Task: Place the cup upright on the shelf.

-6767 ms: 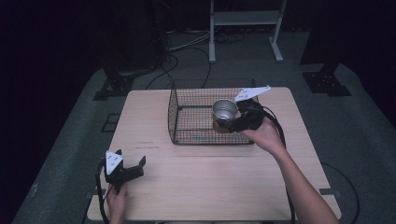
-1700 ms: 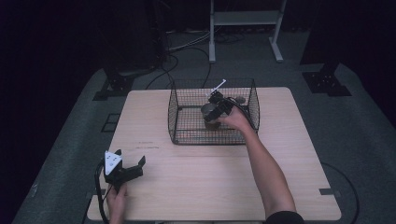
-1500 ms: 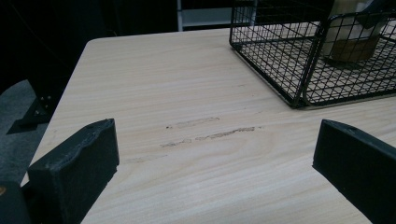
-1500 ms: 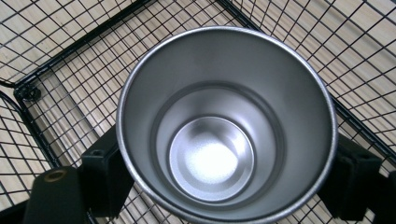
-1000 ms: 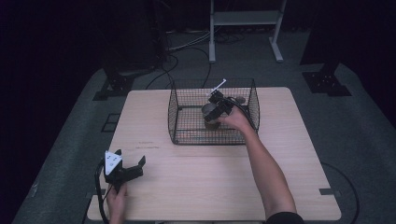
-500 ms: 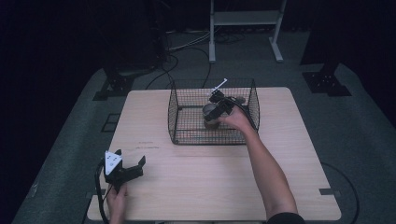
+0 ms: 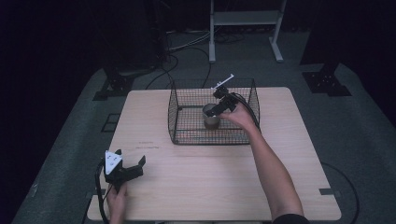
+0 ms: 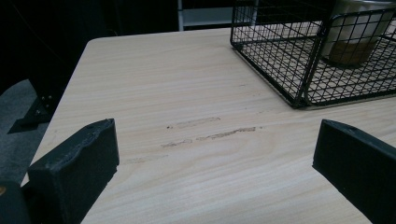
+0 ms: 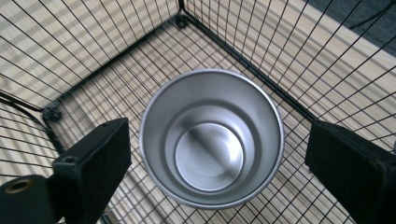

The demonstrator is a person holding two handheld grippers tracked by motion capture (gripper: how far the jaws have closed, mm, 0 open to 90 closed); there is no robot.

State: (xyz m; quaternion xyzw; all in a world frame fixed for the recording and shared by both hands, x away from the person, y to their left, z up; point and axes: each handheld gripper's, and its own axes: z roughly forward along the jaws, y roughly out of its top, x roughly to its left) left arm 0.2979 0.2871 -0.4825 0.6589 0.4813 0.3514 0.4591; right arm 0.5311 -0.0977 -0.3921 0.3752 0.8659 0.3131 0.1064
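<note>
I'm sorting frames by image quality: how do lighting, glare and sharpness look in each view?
High view: the table is lit, the room around it nearly black. Left gripper view: sharp wood grain, blurred near jaws. Right gripper view: soft glare inside the metal cup, and the wire basket casts striped shadows.

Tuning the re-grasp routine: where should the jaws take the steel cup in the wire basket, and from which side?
Probably from straight above: the steel cup stands upright, mouth up, inside the wire basket, whose mesh walls block a sideways approach. Close the jaws across the round rim, on opposite outer walls.
</note>
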